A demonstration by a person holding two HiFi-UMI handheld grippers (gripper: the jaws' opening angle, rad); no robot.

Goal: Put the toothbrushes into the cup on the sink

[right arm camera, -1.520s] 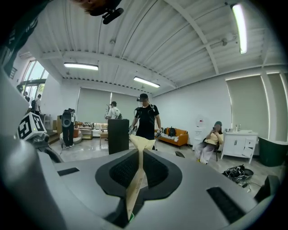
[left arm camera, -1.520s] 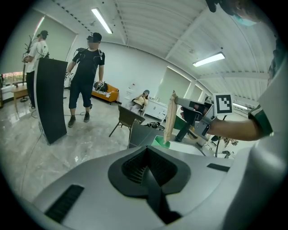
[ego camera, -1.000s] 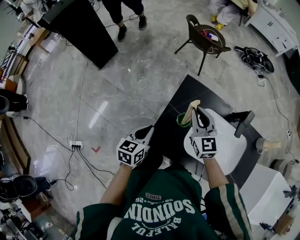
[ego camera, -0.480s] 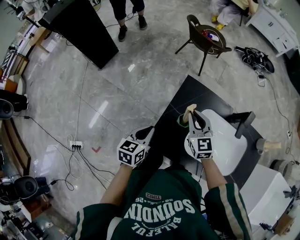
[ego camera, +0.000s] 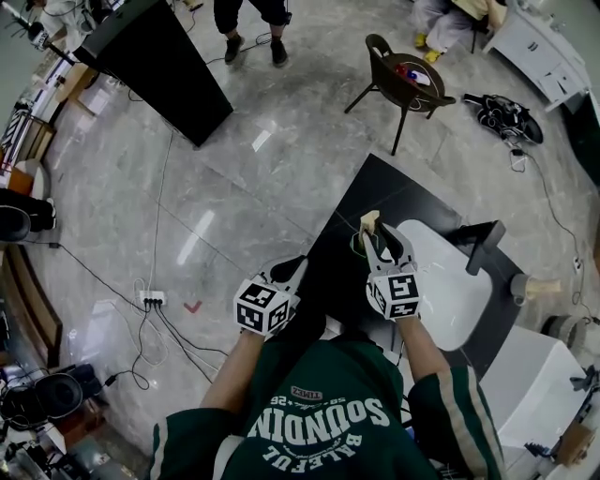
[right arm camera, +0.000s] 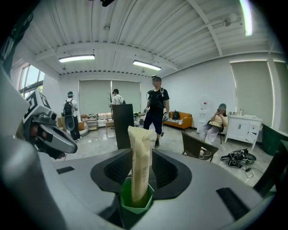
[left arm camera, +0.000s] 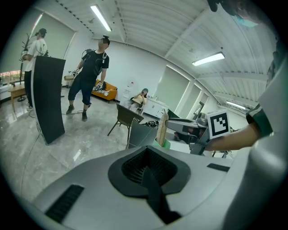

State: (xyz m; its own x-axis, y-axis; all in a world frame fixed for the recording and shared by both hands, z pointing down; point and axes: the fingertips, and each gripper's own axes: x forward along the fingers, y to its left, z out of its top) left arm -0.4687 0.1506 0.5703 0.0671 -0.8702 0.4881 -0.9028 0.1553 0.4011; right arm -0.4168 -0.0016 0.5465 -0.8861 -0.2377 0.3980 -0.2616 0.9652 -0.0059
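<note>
- The toothbrush (right arm camera: 140, 157), in a cream wrapper, stands upright in the green cup (right arm camera: 135, 201), low in the centre of my right gripper view. Its top rises well above the cup's rim.
- In the head view the cup sits on the black tabletop (ego camera: 380, 187), just beside the left edge of the white sink (ego camera: 455, 295), a little right of the frame's centre.
- My right hand-held gripper (ego camera: 384, 239) is at the cup. Its jaws have just been opening and now stand wide, one on each side of the wrapper, which is between them with a gap on both sides.
- My left hand-held gripper (ego camera: 290, 266) hovers to the lower left of the cup, near the tabletop's left edge and apart from the cup. Its jaws are together with nothing between them.
- A black tap (ego camera: 480, 246) stands at the right side of the sink.
- Around the tabletop lies a grey marble floor (ego camera: 253, 178).
- On that floor are a dark chair (ego camera: 398, 80) at the upper right, a tall black panel (ego camera: 155, 56) at the upper left and a white power strip (ego camera: 150, 297) at the left.
- A person (ego camera: 251, 23) stands at the top edge.
</note>
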